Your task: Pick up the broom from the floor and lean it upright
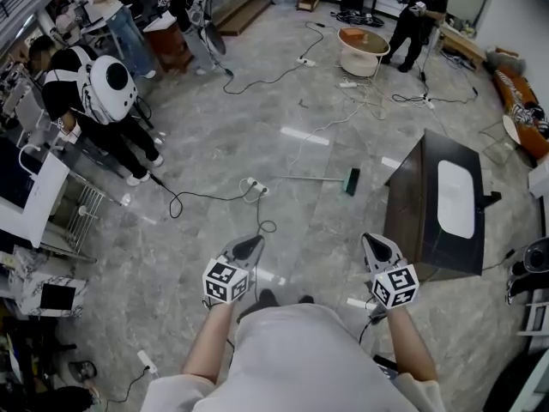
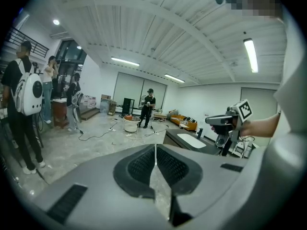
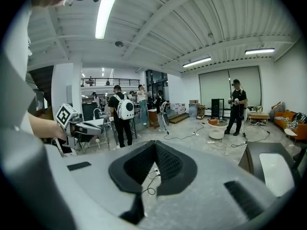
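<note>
Broom: lies flat on the grey floor, with its green head towards the dark table and its thin handle pointing left. It is well ahead of both grippers and touched by neither.
Power cable: trails across the floor left of the broom, and its plug end lies near the handle tip.
Left gripper: held out in front of the person and tipped slightly downward. Its jaws are pressed together with nothing between them.
Right gripper: level with the left one. Its jaws are also pressed together and empty, near the table's closest corner.
Dark table: stands just right of the broom head and carries a white oblong panel on top.
Progress: judged at the very start, since the broom has not yet been reached or lifted.
Remaining: approach the broom, spread the jaws, pinch the handle, raise it, and lean it upright against a support.
</note>
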